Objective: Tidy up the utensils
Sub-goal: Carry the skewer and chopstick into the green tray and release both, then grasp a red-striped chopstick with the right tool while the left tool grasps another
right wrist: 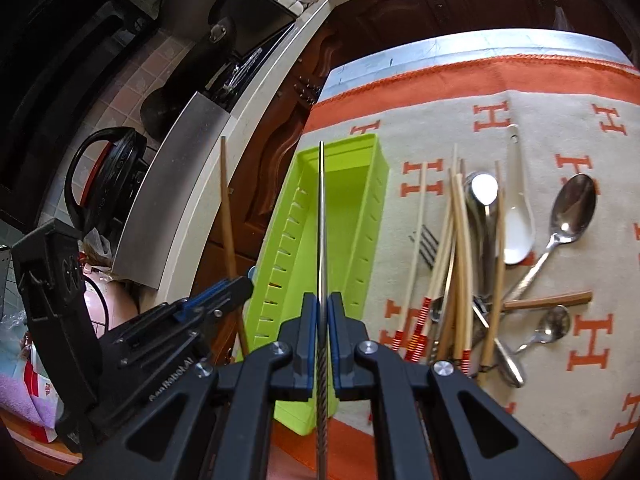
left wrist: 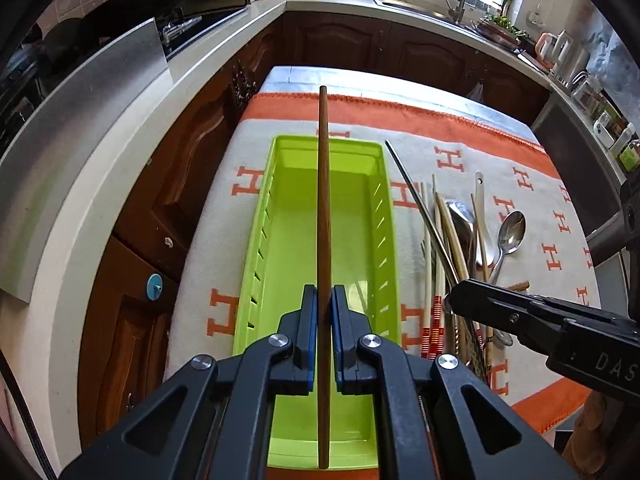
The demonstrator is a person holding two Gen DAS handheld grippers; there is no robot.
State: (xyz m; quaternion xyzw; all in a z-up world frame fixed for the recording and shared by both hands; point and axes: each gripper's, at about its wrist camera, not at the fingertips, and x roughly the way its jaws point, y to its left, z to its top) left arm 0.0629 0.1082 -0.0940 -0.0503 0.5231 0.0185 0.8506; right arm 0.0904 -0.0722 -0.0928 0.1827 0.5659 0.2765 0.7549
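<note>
The heap of utensils (right wrist: 472, 264) right of the tray is tangled, so its pale chopsticks (right wrist: 460, 240) cannot be counted surely; a dark fork (right wrist: 426, 242) shows only its tines, and a brown stick (right wrist: 552, 300) lies partly under the rest. Countable there are three metal spoons, the clearest (right wrist: 568, 212) at the right, plus one small one (right wrist: 554, 322) and one white ceramic spoon (right wrist: 518, 228). The left gripper (left wrist: 324, 312) is clamped on a brown wooden chopstick (left wrist: 323, 200), held above the green tray (left wrist: 384, 200), whose near end its own body hides. The right gripper (right wrist: 321, 320) is clamped on a thin metal chopstick (right wrist: 321, 220), held over the tray's right wall. The tray, one only, lies empty on a white cloth (right wrist: 520, 132) with orange H letters and an orange border, on a table in a kitchen with pale counters, brown cabinets and a sink (left wrist: 420, 4) by a window.
</note>
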